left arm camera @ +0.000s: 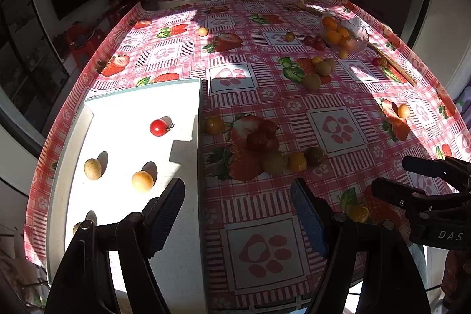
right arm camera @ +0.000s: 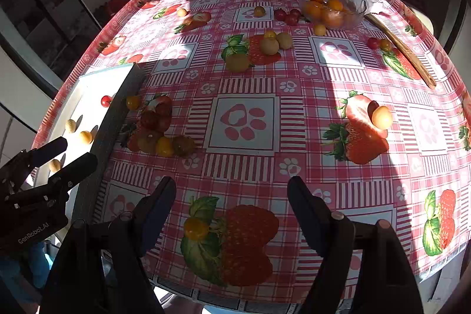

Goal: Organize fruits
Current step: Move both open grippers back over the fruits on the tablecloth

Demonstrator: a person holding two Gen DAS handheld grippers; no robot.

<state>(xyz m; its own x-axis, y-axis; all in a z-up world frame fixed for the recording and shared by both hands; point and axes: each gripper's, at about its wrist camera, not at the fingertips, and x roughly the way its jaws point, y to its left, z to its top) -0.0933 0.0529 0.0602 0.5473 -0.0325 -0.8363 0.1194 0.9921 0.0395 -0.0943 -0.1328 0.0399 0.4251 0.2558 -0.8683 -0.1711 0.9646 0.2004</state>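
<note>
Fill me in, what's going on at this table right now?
A person is sorting small fruits with two handheld grippers. Both the left gripper and the right gripper are open and empty above the strawberry-print tablecloth. A few pieces, including a red cherry tomato, already lie in the white tray. Many more are scattered on the cloth, and a glass bowl at the far side holds orange fruits.

clear: tablecloth point(right arm camera: 244, 167) centre | blocked: fruit cluster point(right arm camera: 159, 131) beside white tray point(left arm camera: 188, 114) wall
</note>
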